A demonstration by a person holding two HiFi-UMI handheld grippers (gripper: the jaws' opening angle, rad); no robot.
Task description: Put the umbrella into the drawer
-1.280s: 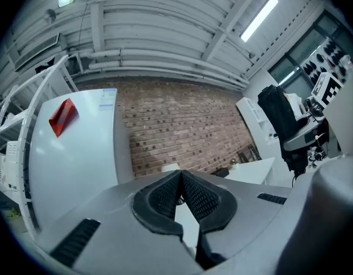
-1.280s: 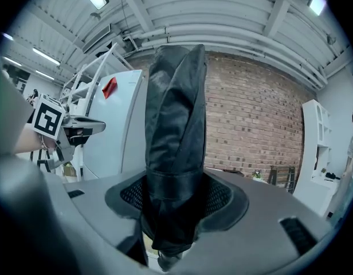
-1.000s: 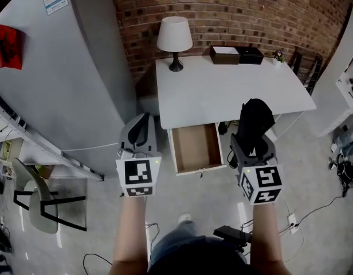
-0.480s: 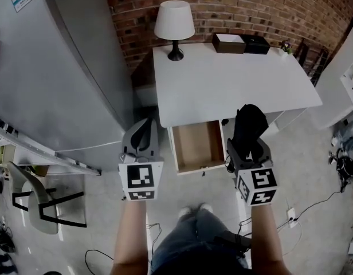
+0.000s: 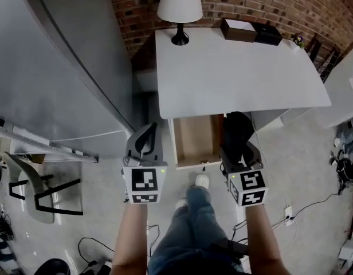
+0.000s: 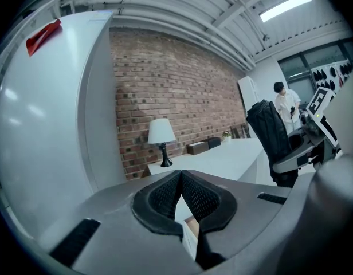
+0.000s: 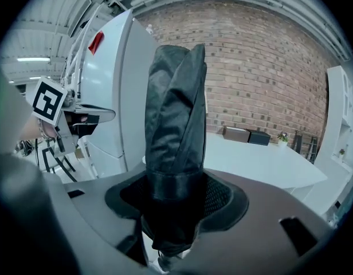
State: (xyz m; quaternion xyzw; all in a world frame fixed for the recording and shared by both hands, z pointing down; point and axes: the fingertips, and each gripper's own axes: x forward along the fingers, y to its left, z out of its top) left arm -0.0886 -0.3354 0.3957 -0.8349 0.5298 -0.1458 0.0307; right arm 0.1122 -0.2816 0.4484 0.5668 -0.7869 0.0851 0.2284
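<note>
Now the step in hand looks like the carry: the umbrella (image 5: 236,132) is up in the air in the right gripper (image 5: 238,149), not yet in the drawer (image 5: 193,137). In the right gripper view the 2 jaws are clamped on the lower part of the folded black umbrella (image 7: 175,105), just about at its strap band, and the bundle stands up from the right gripper (image 7: 176,192) toward the brick wall.

The drawer stands pulled out from the front edge of the white desk (image 5: 239,76), near its left front corner, and its wooden bottom shows bare. From the head view the umbrella sits just beside the drawer's right wall, outside it rather than over it.

The left gripper (image 5: 149,128) hangs off the drawer's left side, apart from it. In its own view, the left gripper (image 6: 180,175) has its 2 ribbed pads together at the tips with nothing between them.

Next, I judge, the right hand must shift left until the umbrella is over the opening, tip it to lie along the drawer's length, lower it to the bottom, and only then part the jaws. The walls look like the thing to clear.
</note>
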